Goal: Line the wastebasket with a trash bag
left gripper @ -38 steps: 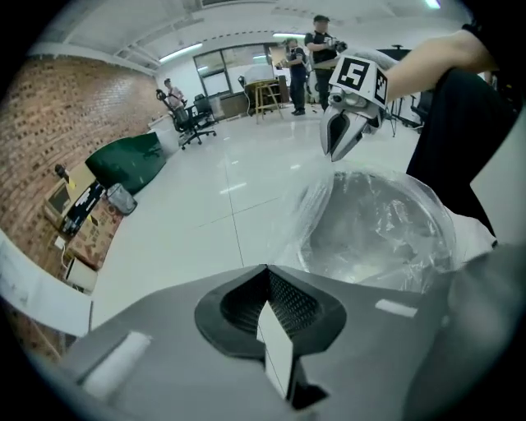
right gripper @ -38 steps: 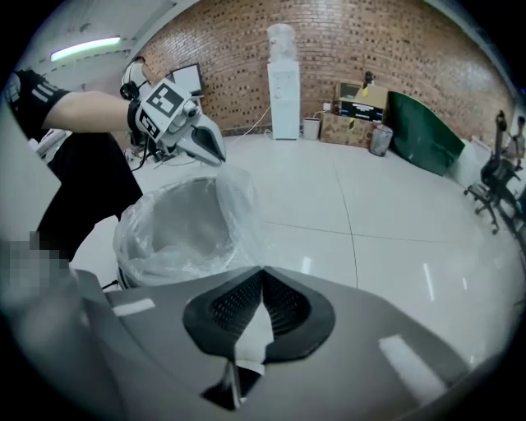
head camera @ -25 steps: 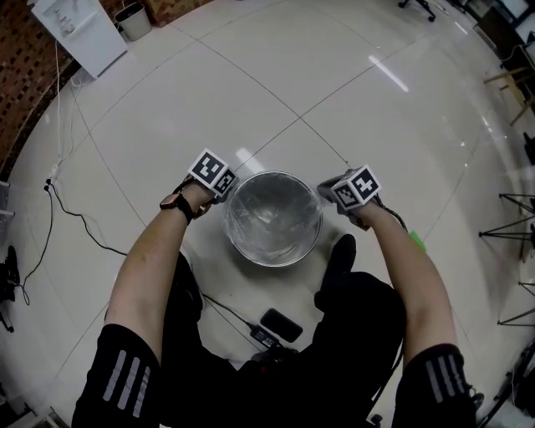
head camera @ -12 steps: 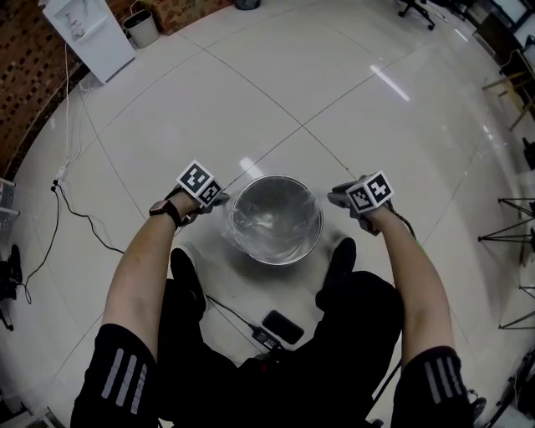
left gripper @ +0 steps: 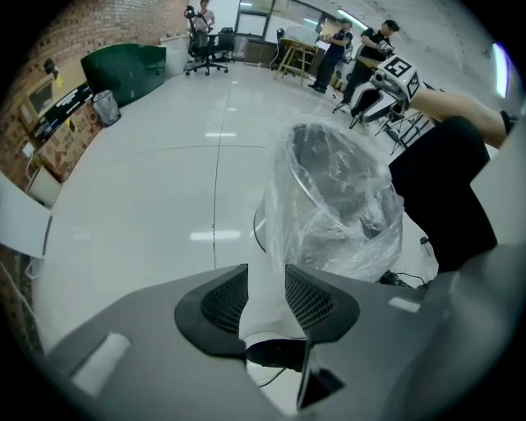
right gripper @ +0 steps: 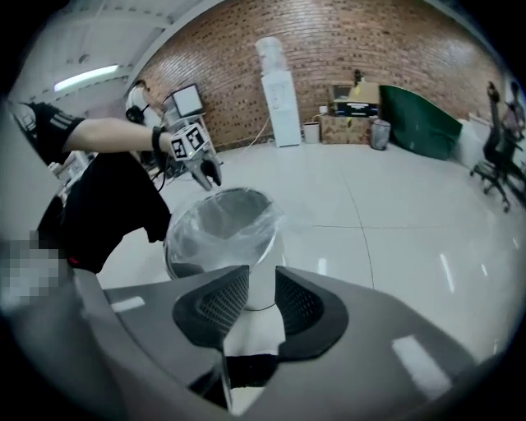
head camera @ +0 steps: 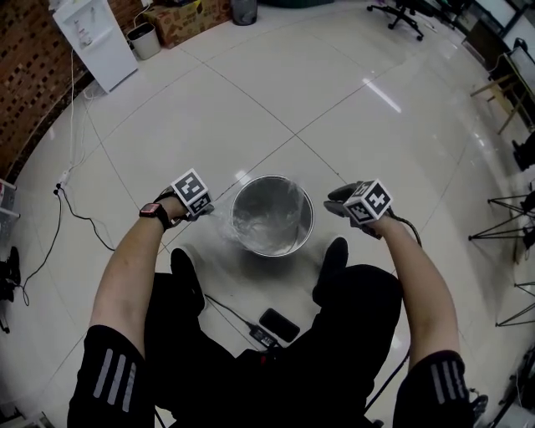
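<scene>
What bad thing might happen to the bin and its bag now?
The clear trash bag hangs loosely over the rim of the wastebasket, bunched out on one side, so it may slide inside once rubbish lands in it. A black cable lies on the floor beside the person's shoes; a step back might snag it.

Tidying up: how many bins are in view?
3: the lined wastebasket at centre, a pale bin by the water dispenser, a dark bin at the top edge; others may be hidden.
</scene>
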`<control>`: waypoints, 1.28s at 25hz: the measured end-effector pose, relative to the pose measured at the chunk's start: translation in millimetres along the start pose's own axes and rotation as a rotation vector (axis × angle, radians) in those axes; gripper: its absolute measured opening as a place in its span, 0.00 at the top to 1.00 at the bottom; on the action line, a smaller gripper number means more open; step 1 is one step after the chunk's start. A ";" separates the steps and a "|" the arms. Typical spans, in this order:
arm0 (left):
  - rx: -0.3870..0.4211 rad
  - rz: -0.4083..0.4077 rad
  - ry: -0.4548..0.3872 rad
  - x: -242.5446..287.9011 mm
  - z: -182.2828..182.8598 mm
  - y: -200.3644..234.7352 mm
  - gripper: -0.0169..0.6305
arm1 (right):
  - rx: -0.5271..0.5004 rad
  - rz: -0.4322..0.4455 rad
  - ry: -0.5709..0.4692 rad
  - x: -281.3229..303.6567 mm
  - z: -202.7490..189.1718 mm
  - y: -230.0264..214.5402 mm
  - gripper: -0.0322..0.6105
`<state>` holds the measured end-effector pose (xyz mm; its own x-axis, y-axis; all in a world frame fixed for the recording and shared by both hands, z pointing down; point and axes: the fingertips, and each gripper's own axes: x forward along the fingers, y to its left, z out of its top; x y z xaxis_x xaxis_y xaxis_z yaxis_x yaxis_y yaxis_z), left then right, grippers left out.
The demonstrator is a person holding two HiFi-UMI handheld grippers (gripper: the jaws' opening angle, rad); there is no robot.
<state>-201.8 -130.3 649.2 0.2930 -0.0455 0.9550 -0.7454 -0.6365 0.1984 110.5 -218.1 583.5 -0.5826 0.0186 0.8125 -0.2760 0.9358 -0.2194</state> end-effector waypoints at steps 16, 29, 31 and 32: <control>0.094 -0.033 -0.004 28.0 12.2 -28.3 0.75 | -0.121 0.077 0.208 65.0 4.8 56.1 0.72; 0.092 -0.051 0.029 34.5 1.2 -25.4 0.75 | -0.104 0.098 0.140 38.8 11.8 54.5 0.94; 0.093 -0.058 0.038 36.2 -3.5 -27.3 0.75 | -0.061 0.130 0.167 30.5 -3.1 54.4 0.94; 0.094 -0.066 0.044 37.3 -5.7 -29.6 0.75 | -0.041 0.146 0.191 27.8 -14.9 54.6 0.94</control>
<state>-172.3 -108.7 680.2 0.3112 0.0314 0.9498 -0.6656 -0.7062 0.2415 90.6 -161.2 602.1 -0.4581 0.2170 0.8620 -0.1659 0.9318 -0.3227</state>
